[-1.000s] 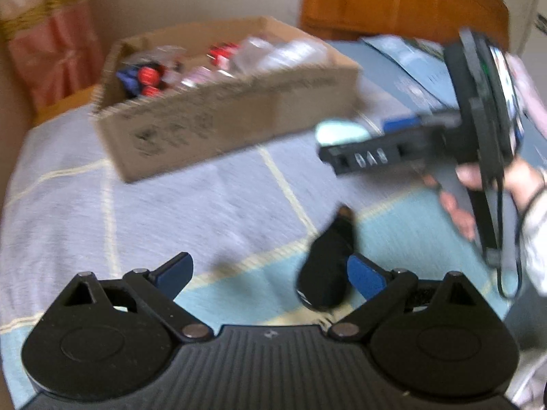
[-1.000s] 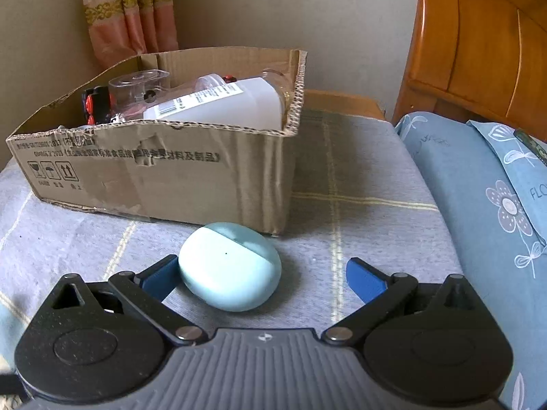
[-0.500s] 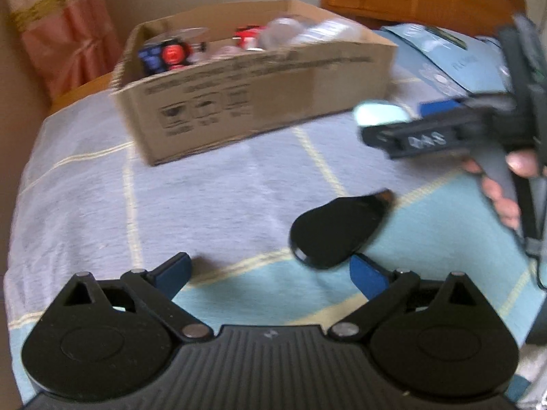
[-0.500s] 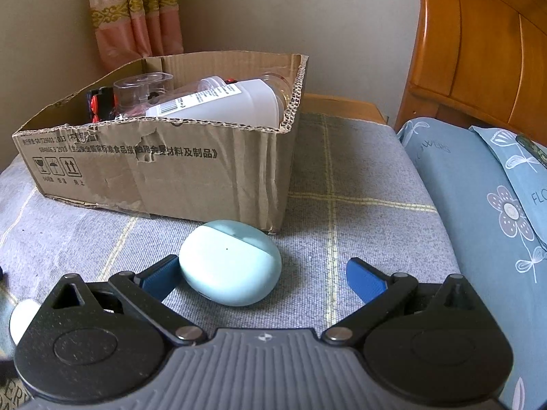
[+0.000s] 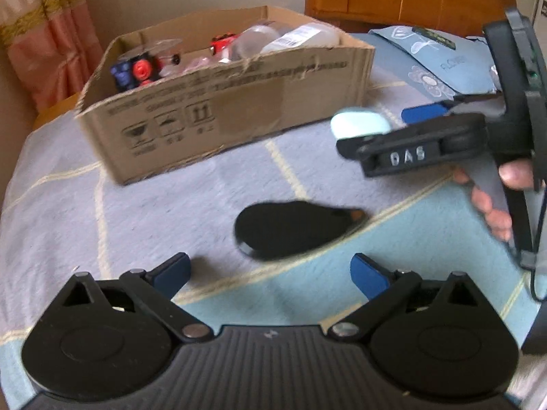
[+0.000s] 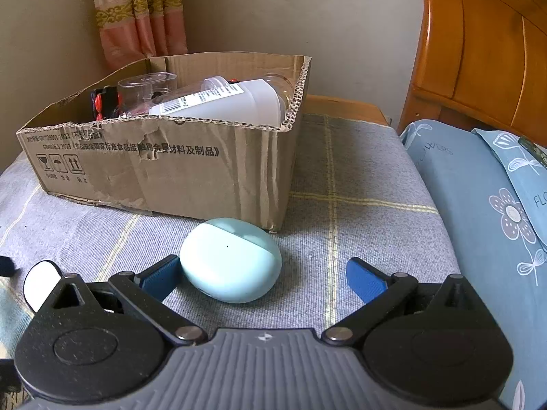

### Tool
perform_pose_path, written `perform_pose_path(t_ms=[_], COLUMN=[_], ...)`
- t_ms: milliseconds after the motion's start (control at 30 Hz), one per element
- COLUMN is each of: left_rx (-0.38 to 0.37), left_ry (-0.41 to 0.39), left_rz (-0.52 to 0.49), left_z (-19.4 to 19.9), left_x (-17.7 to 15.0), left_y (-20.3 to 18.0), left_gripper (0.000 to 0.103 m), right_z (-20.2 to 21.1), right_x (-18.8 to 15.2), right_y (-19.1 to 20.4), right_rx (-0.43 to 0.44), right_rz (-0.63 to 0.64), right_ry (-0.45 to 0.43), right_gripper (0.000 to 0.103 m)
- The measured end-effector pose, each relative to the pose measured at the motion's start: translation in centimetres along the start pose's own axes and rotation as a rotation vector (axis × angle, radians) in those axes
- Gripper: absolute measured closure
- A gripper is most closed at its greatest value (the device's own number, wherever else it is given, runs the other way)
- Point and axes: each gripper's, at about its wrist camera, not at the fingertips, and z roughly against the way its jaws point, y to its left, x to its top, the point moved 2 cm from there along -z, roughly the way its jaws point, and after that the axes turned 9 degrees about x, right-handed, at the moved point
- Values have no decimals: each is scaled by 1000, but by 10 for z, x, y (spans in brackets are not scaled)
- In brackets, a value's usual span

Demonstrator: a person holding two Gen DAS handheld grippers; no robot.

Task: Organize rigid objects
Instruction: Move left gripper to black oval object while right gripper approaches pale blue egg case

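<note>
A flat black oval object [image 5: 294, 229] lies on the blanket just ahead of my open, empty left gripper [image 5: 270, 270]. A pale blue rounded case [image 6: 230, 259] lies on the blanket by the near corner of a cardboard box [image 6: 177, 167]; it also shows in the left wrist view [image 5: 359, 124]. My right gripper [image 6: 263, 276] is open around the case, its left pad [image 6: 160, 278] close to it; it also shows in the left wrist view [image 5: 410, 136]. The box [image 5: 232, 109] holds clear containers, a white bottle [image 6: 232, 106] and red and black items.
A blue floral pillow [image 6: 478, 198] lies to the right, below a wooden headboard [image 6: 478, 41]. A curtain [image 6: 136, 13] hangs behind the box. A small white object [image 6: 39, 285] lies left of my right gripper.
My left gripper view has swung so the black object now lies centred between its fingers. My right gripper has edged slightly closer to the blue case.
</note>
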Motion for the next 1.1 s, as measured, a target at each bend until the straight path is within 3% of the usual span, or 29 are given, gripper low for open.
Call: perform_pose_path(t_ms=[300, 667, 933, 1100], left_rx=[2, 122, 66, 94], left_ry=[-26, 17, -5, 10], left_rz=[15, 171, 80, 128], left_z=[-11, -8, -14, -20], left_x=[11, -3, 10, 13], left_y=[-6, 47, 19, 38], left_gripper=[1, 1, 1, 0], right_z=[2, 2, 1, 2], right_x=[-2, -1, 0, -1], right_y=[0, 3, 2, 1], right_rx=[9, -14, -2, 4], right_rz=[9, -8, -1, 7], right_ry=[0, 4, 0, -3], right_gripper=[0, 0, 0, 0])
